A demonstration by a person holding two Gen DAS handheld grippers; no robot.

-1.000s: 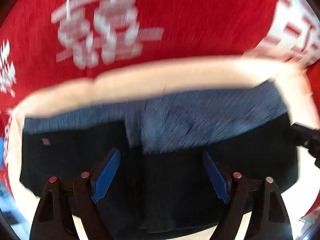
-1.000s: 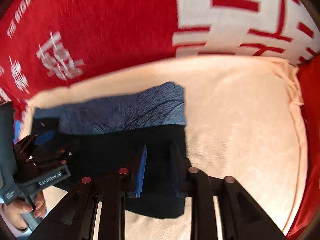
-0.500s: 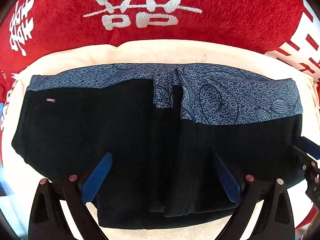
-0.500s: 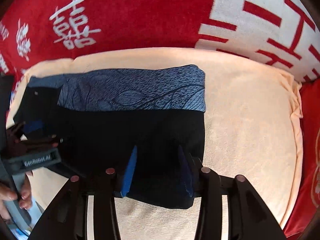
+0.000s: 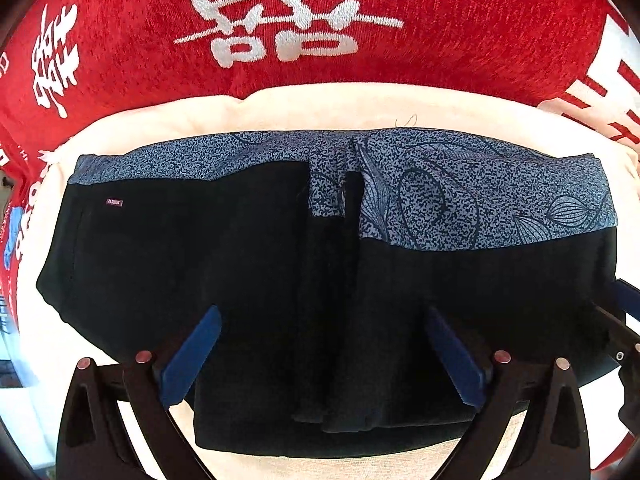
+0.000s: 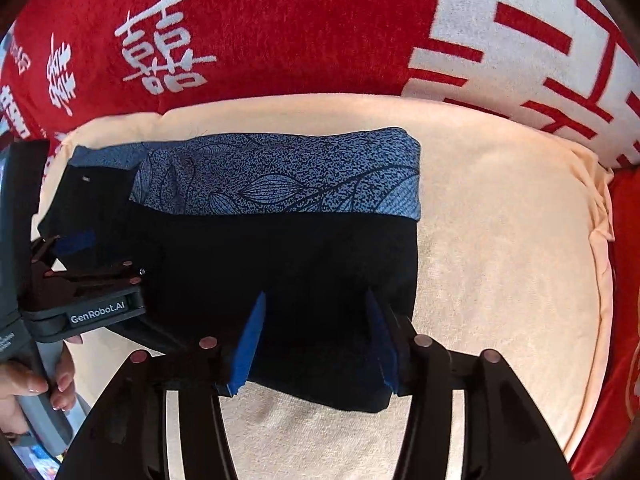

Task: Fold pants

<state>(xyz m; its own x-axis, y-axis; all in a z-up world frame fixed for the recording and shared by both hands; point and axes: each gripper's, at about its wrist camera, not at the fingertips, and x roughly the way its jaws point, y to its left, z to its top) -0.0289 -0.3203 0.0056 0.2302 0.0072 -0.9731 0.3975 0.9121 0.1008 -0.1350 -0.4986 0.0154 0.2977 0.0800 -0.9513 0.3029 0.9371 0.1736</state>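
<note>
Black pants (image 5: 240, 272) with a blue patterned band (image 5: 460, 200) lie folded on a cream towel (image 5: 320, 108). They also show in the right wrist view (image 6: 280, 264). My left gripper (image 5: 320, 328) is open, low over the near middle of the pants. It also shows at the left of the right wrist view (image 6: 80, 264). My right gripper (image 6: 316, 312) is open over the near right corner of the pants, its blue pads apart with nothing between them. Its tip shows at the right edge of the left wrist view (image 5: 624, 312).
The cream towel (image 6: 500, 240) lies on a red blanket (image 6: 300, 20) with white characters. To the right of the pants is bare towel. A hand (image 6: 36, 392) holds the left gripper's handle.
Both grippers have come closer to the pants. The right gripper's jaws have opened wider. The pants have not moved.
</note>
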